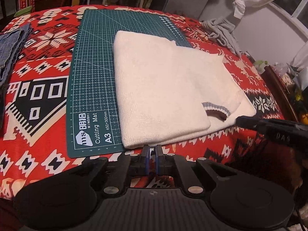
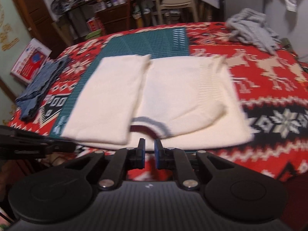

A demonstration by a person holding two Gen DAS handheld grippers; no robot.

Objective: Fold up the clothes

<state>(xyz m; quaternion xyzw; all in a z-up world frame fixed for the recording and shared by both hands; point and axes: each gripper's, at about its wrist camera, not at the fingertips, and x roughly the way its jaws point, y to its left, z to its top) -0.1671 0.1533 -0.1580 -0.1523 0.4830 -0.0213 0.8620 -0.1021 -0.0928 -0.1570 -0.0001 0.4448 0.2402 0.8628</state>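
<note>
The left gripper [image 1: 152, 150] sits at the near edge of a folded cream sweater [image 1: 163, 88], its blue-padded fingers drawn close together with only a thin slit between them; whether a fold of the knit is pinched there cannot be told. The sweater lies straight ahead of this claw, partly on a green cutting mat [image 1: 92, 77] that stretches ahead and to its left, and partly on the red patterned cloth [image 1: 38, 67] beyond the mat's right side. A cuff with brown and grey-blue stripes [image 1: 216, 111] rests on the sweater ahead and to the claw's right, and the right gripper [image 1: 250, 122] reaches in from that side, its tip touching the sweater's near right corner. In the right wrist view, which is blurred, the right gripper [image 2: 149, 147] has its fingers apart with a clear gap and nothing between them, the striped cuff [image 2: 152, 128] just ahead. A folded denim piece [image 2: 38, 88] lies far to its left, a crumpled grey garment [image 2: 252, 28] far ahead to its right.
</note>
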